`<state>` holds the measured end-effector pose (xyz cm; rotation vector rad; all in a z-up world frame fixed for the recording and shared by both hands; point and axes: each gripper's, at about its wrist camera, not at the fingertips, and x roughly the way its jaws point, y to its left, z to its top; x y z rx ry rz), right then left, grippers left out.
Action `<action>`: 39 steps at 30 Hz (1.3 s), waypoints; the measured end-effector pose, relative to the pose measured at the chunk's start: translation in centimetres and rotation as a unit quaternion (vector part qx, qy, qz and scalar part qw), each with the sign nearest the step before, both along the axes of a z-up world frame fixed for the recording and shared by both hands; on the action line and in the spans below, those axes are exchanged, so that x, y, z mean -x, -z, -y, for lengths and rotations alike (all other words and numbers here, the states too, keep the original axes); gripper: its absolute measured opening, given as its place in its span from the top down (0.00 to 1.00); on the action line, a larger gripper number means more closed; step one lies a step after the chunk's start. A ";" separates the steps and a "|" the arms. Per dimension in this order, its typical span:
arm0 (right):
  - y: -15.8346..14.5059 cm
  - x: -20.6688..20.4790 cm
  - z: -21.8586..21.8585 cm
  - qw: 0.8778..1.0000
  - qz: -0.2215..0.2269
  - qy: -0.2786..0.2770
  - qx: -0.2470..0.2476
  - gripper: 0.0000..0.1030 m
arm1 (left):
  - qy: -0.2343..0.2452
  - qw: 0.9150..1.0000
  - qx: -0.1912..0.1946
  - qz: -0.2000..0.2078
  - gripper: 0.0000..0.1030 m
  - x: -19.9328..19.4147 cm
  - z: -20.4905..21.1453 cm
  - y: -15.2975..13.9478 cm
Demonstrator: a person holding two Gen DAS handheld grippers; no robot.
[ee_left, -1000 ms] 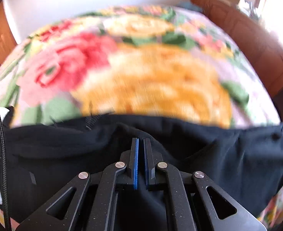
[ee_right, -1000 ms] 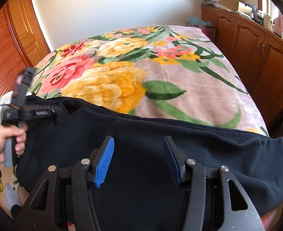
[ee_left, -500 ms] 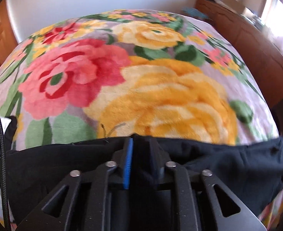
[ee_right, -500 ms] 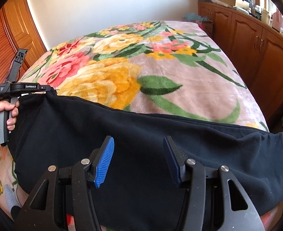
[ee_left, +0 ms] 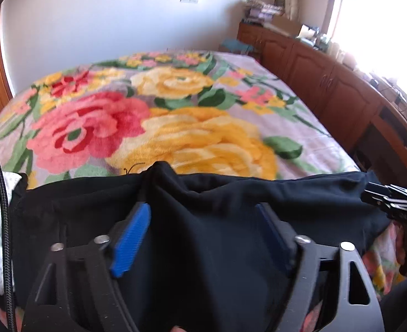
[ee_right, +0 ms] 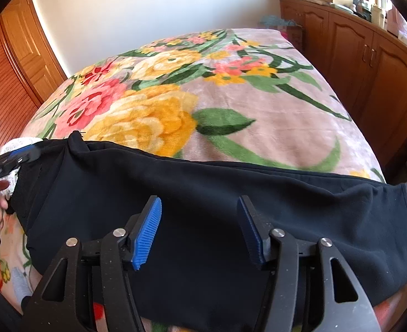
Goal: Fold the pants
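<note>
One fold looks done, approx.: black pants point(ee_left: 217, 221) lie as a long doubled band across near edge of floral blanket point(ee_left: 175, 127); crosswise folds remain.

Left wrist view: left gripper point(ee_left: 203, 238) spread wide, holding nothing; cloth bunches up betw. fingers.

Right wrist view: right gripper point(ee_right: 200, 229) likewise wide apart, empty, above pants point(ee_right: 203, 188) mid-band.

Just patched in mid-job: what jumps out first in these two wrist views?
The floral blanket with its big yellow and pink roses fills the bed. The black pants lie in a wide band along its near edge, a small peak of cloth sticking up at their far left edge. Both grippers hover open over the pants: left, right, with wooden cabinets along the right wall.
</note>
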<state>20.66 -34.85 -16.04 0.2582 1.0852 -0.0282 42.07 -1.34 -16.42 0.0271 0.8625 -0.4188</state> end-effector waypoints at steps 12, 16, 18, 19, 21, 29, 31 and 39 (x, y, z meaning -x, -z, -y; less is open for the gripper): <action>-2.0 5.9 6.5 0.997 -0.002 0.030 0.065 0.26 | 0.055 0.997 -0.017 0.042 0.11 6.9 3.0 -1.7; -2.4 9.2 10.2 0.995 -0.007 0.076 0.064 0.26 | 0.074 0.996 -0.026 0.045 0.11 7.8 3.9 -2.1; -2.4 10.9 12.1 0.993 -0.013 0.099 0.066 0.26 | 0.071 0.995 -0.036 0.051 0.11 8.3 4.1 -2.4; -2.5 11.8 12.9 0.992 -0.015 0.107 0.069 0.26 | 0.075 0.995 -0.035 0.050 0.11 8.4 4.2 -2.4; -2.6 13.3 14.3 0.989 -0.020 0.121 0.079 0.26 | 0.081 0.995 -0.034 0.050 0.11 9.0 4.5 -2.6; -1.4 18.2 19.9 0.977 -0.040 0.200 0.066 0.27 | 0.110 0.992 -0.047 0.051 0.11 10.5 5.7 -2.6; -0.5 19.0 21.3 0.972 -0.047 0.223 0.050 0.29 | 0.119 0.990 -0.051 0.050 0.11 10.6 5.9 -2.6; 2.7 21.1 25.8 0.949 -0.062 0.310 -0.010 0.29 | 0.135 0.988 -0.062 0.041 0.11 10.1 5.6 -2.3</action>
